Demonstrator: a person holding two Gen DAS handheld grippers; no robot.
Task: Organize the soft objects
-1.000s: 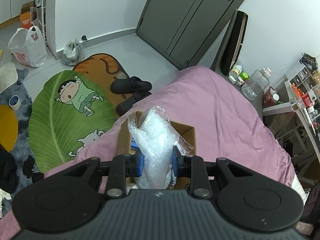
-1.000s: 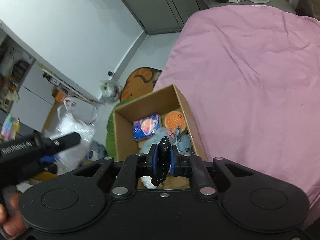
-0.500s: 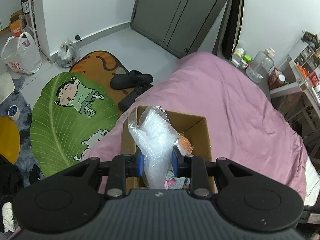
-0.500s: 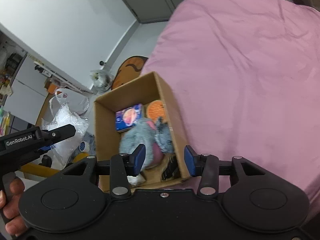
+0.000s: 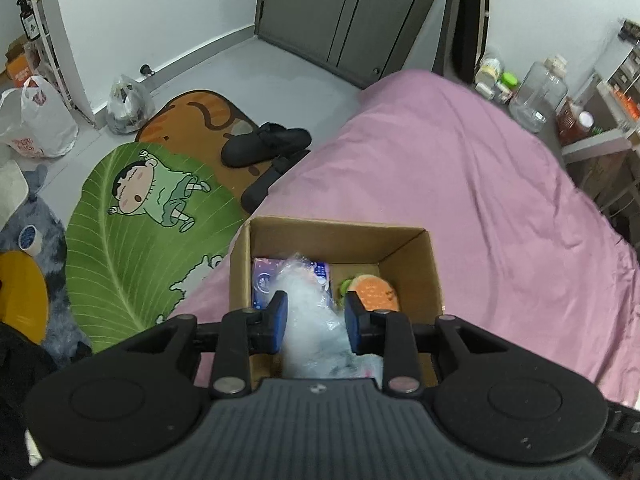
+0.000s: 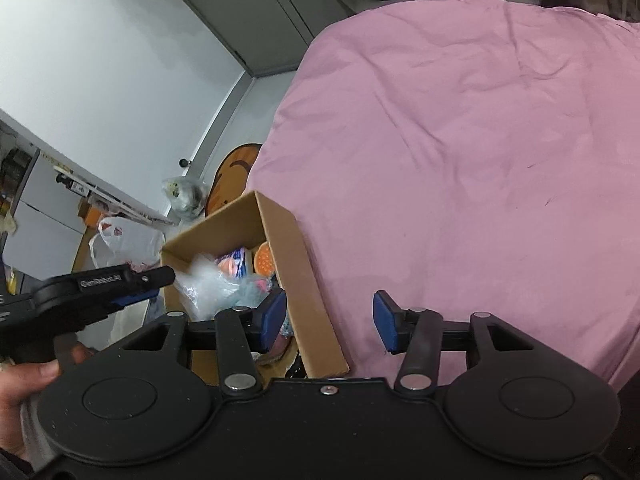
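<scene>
Over one cardboard box (image 5: 404,248), left fingers (image 5: 278,312) pinch one plastic bag (image 5: 310,320); right fingers (image 6: 384,320) gape empty.

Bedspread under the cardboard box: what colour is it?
Plain pink bedspread, no pattern; clearest in the right wrist view, beneath the cardboard box.

A pink bedspread (image 5: 460,184) covers the bed. On the grey floor beside it lie a green leaf rug (image 5: 132,240) and an orange rug (image 5: 192,120) — two black slippers (image 5: 266,146) rest on the latter. A white bag (image 5: 34,124) slumps near the wall; a clear jug (image 5: 538,94) stands beyond the bed.
</scene>
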